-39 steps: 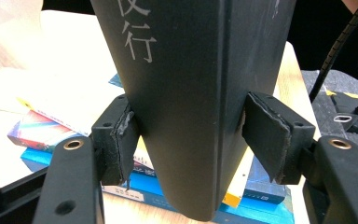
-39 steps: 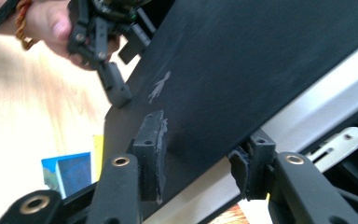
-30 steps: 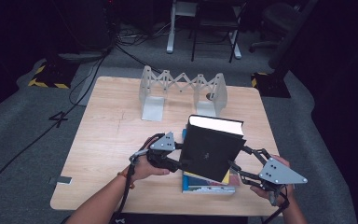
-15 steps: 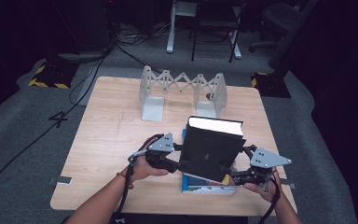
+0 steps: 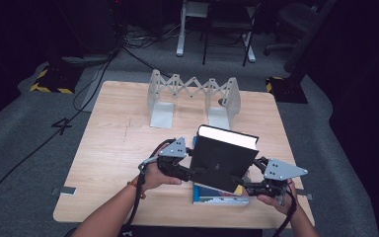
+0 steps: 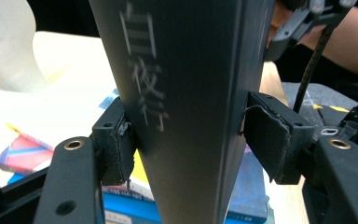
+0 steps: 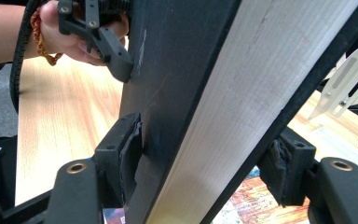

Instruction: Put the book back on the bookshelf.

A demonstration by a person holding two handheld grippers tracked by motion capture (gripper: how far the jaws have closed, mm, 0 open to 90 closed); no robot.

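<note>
A thick black book stands tilted on its lower edge over a flat stack of books near the table's front edge. My left gripper comes in from the left. Its pads sit on both covers beside the lettered spine; its jaws have just been opening slightly with the book between them. My right gripper holds the opposite side. Its pads press the covers on either side of the white page edge, and its jaws have just been closing on the book.
A grey folding bookend rack stands at the back of the wooden table. Bare wood lies to the left of the hands. Cables and chair legs are on the floor beyond the table.
My right gripper has moved down and leftward in to the book's right side and taken hold of it. The left gripper and the book have stayed in place.
</note>
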